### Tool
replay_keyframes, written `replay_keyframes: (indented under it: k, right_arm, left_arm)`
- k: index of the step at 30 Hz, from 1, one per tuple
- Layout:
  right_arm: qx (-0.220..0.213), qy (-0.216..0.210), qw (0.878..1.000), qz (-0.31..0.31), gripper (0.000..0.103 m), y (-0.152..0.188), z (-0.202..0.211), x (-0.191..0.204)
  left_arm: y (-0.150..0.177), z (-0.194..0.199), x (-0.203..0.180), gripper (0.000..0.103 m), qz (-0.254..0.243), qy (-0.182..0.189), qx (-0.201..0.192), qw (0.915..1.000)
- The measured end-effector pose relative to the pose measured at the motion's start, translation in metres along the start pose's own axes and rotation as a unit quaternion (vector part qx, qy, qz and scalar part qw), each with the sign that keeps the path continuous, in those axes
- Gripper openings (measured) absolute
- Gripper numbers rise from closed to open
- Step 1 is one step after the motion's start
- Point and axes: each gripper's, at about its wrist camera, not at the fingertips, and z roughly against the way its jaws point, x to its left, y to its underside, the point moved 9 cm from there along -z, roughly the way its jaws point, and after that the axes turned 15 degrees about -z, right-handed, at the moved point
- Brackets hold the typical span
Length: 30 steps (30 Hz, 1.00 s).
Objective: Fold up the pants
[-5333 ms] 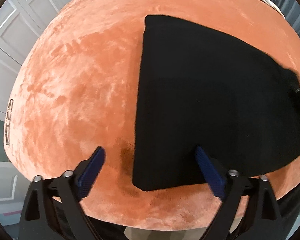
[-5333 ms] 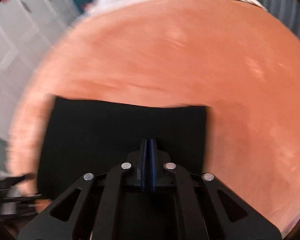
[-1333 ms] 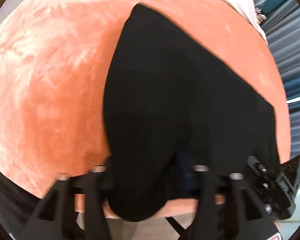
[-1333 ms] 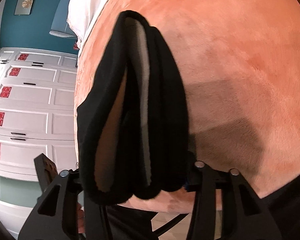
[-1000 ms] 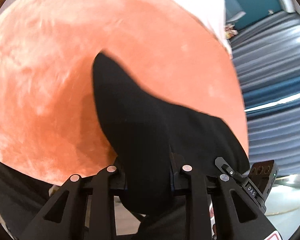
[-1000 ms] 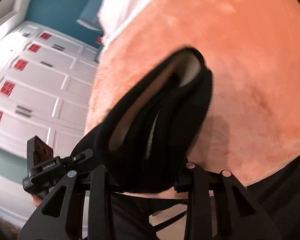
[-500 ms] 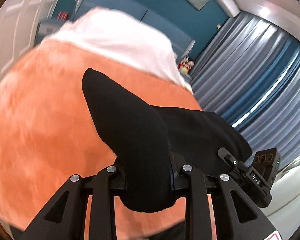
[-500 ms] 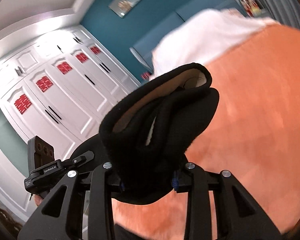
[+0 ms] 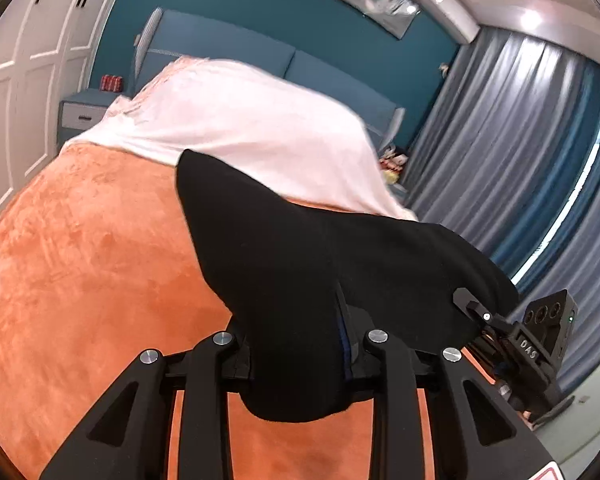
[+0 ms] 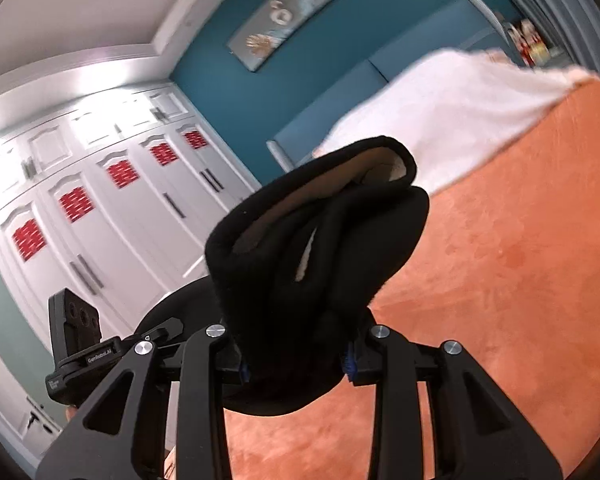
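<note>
Both the left tool (image 9: 300,354) and right tool (image 10: 296,354) clench the folded black pants (image 9: 300,264), lifted above the orange blanket (image 9: 80,264). The left tool's jaws have just been opening slightly, cloth between them. White wardrobe doors (image 10: 100,208) and grey curtains (image 9: 520,152) flank the bed.

both tools are matte black: the left gripper (image 9: 300,354) and right gripper (image 10: 296,356) each have open triangular linkage arms pinned with round silver screws and thin blue finger pads (image 10: 349,358). each view shows the other's boxy three-lens camera block.

pants (image 9: 300,280) held above the blanket (image 9: 80,260); sheet (image 9: 240,128) behind, headboard (image 9: 220,44) beyond.
</note>
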Motion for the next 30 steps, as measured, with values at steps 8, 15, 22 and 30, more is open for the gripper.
replay_keyframes:
  k: [8, 15, 22, 30]
  right_arm:
    - [0.113, 0.194, 0.969, -0.099, 0.048, 0.079, -0.103, -0.221]
    - [0.052, 0.236, 0.968, -0.073, 0.048, 0.068, -0.03, -0.226]
    - [0.051, 0.209, 0.974, 0.077, 0.011, 0.024, -0.072, -0.123]
    - [0.115, 0.33, 0.933, 0.086, 0.007, 0.048, -0.151, -0.242]
  left_arm:
    - [0.18, -0.17, 0.08, 0.039, 0.055, -0.051, 0.211, 0.9747]
    - [0.168, -0.078, 0.097, 0.045, 0.047, -0.108, 0.117, 0.9861]
    - [0.076, -0.094, 0.06, 0.048, -0.036, -0.15, 0.1, 0.983]
    - [0.162, -0.206, 0.103, 0.063, -0.061, -0.202, 0.242, 0.947]
